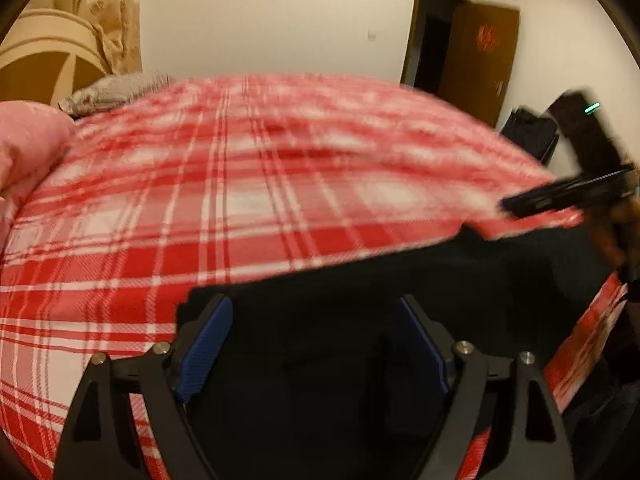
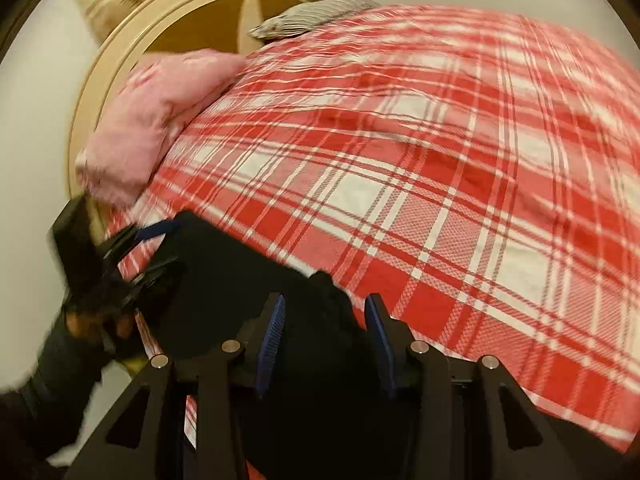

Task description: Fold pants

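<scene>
Bed (image 1: pixel 280 184), covered in a red-and-white checked sheet, with the black pants (image 1: pixel 400 300) lying on its near edge as a dark, already compact bundle; the bundle's long axis runs side to side along that edge, spanning the gap from one tool to the other. Left tool (image 1: pixel 316 344): released, blue pads spread wide over the cloth at the bundle's left end, pressing nothing. Right tool (image 2: pixel 325 344): half open, a raised fold of cloth standing between its pads, which do not appear to clamp it; it sits at the bundle's right end. Both tools point down and away across the bed; judged from this, any further fold turns on carrying one end along the long axis toward the other hand.
</scene>
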`<action>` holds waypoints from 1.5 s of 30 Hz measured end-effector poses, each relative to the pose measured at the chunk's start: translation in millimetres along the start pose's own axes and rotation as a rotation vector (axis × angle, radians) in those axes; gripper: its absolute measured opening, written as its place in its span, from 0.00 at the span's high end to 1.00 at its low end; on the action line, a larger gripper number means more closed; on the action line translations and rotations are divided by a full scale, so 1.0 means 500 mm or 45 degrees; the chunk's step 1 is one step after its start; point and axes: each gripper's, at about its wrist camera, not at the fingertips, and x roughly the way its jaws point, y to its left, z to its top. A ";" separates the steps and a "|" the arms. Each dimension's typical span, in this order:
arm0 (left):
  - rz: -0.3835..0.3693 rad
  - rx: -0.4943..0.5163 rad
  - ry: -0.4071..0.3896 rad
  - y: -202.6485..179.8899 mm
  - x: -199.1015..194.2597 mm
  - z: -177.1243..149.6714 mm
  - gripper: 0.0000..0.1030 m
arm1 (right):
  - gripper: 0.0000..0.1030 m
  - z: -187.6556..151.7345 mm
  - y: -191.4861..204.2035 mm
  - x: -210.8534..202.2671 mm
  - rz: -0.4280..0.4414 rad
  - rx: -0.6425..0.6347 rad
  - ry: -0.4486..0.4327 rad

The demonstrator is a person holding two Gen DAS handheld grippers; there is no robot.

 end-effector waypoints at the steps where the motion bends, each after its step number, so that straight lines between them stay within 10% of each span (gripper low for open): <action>1: -0.006 -0.009 -0.031 -0.001 -0.015 0.000 0.15 | 0.58 0.003 -0.007 0.010 0.021 0.030 0.007; 8: -0.003 -0.031 0.000 0.000 0.001 -0.017 0.15 | 0.58 0.007 -0.040 0.086 0.151 0.231 0.104; 11: 0.014 -0.074 0.062 0.020 0.033 -0.031 0.15 | 0.91 0.001 -0.045 0.089 0.152 0.273 0.074; 18: 0.058 -0.009 0.036 0.002 0.030 -0.042 0.14 | 0.94 0.004 -0.041 0.092 0.051 0.187 0.048; 20: 0.053 -0.030 0.041 -0.005 0.018 -0.033 0.14 | 0.92 0.001 -0.040 0.079 0.068 0.172 0.023; 23: 0.024 -0.022 -0.014 -0.031 -0.014 -0.014 0.14 | 0.49 -0.019 -0.042 0.040 0.024 0.128 0.007; 30: -0.126 0.120 -0.058 -0.154 -0.022 0.028 0.14 | 0.43 -0.114 -0.161 -0.179 -0.183 0.208 -0.129; 39: -0.430 0.410 0.038 -0.382 0.048 0.049 0.14 | 0.43 -0.400 -0.394 -0.594 -0.621 0.712 -0.469; 45: -0.588 0.682 0.122 -0.555 0.073 0.029 0.37 | 0.43 -0.527 -0.437 -0.695 -0.654 0.891 -0.627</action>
